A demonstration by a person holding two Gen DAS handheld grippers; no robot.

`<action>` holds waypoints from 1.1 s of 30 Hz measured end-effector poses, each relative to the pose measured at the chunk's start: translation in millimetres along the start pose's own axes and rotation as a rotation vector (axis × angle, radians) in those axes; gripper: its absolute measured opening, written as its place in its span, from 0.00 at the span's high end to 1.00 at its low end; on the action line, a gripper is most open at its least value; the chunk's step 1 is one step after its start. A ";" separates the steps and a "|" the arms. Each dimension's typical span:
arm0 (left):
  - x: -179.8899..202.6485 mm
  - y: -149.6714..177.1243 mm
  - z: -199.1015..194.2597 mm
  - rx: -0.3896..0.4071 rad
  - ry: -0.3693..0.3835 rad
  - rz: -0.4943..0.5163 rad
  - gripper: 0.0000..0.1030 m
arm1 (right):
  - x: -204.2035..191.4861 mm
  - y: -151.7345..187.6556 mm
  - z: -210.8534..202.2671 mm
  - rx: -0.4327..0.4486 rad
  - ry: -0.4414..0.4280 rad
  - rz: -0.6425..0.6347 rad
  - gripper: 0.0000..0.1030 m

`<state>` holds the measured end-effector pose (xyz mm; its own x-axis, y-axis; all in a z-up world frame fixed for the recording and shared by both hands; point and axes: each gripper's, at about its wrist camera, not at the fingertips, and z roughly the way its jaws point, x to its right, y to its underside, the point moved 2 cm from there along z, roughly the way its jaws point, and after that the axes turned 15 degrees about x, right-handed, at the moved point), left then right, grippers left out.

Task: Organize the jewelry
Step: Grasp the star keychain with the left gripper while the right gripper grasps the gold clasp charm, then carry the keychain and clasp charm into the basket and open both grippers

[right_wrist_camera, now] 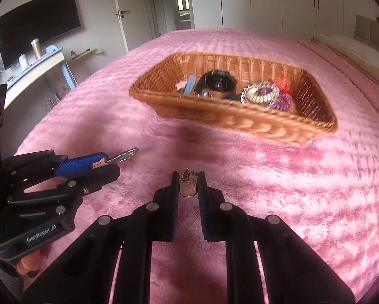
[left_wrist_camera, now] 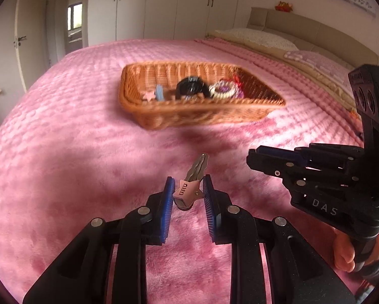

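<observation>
My left gripper (left_wrist_camera: pixel 188 185) is shut on a pink star hair clip (left_wrist_camera: pixel 187 192) whose silver prong points toward the basket; it also shows in the right wrist view (right_wrist_camera: pixel 106 163). My right gripper (right_wrist_camera: pixel 188 177) is shut on a small gold square earring (right_wrist_camera: pixel 187 188) above the blanket. The right gripper also shows in the left wrist view (left_wrist_camera: pixel 260 157), to the right of the left one. A wicker basket (left_wrist_camera: pixel 164 119) ahead holds a black watch (left_wrist_camera: pixel 189 88), beaded bracelets (left_wrist_camera: pixel 223 90), and another pink star and blue clip (left_wrist_camera: pixel 155 95). It shows in the right wrist view too (right_wrist_camera: pixel 240 121).
The pink plush blanket (left_wrist_camera: pixel 63 152) covers the bed. Pillows (left_wrist_camera: pixel 260 38) and a headboard lie at the far right. White wardrobes (left_wrist_camera: pixel 149 5) and a door stand behind. A desk with bottles (right_wrist_camera: pixel 35 60) and a dark TV (right_wrist_camera: pixel 37 22) are at the left.
</observation>
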<state>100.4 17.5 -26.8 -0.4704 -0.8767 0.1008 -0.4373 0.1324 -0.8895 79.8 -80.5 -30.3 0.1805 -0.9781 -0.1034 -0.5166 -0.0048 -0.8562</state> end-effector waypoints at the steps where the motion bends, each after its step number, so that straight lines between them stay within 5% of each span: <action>1: 2.9 -5.8 -4.7 0.019 0.000 0.006 0.79 | 1.4 -7.2 -9.9 0.022 -0.002 0.001 0.88; 8: 25.1 -89.3 -35.0 0.201 -0.010 0.020 0.79 | 22.3 -87.6 -53.1 0.173 0.006 -0.025 0.88; 14: 15.3 -138.2 11.7 0.238 -0.075 -0.020 0.79 | 61.1 -138.8 -16.7 0.199 0.037 0.003 0.88; 23: -30.9 -123.8 123.8 0.112 -0.135 -0.145 0.79 | 110.7 -137.4 99.7 0.035 0.053 0.121 0.88; 29: -38.6 -102.3 156.0 0.055 -0.127 -0.164 0.79 | 120.3 -116.0 149.6 -0.095 0.065 0.157 0.88; 33: -40.5 -98.6 157.9 0.045 -0.122 -0.160 0.78 | 119.0 -114.9 148.2 -0.088 0.043 0.162 0.87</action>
<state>283.7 -33.0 -13.5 -0.3001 -0.9347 0.1904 -0.4630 -0.0317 -0.8858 284.7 -165.5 -19.3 0.0544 -0.9755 -0.2131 -0.6079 0.1370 -0.7821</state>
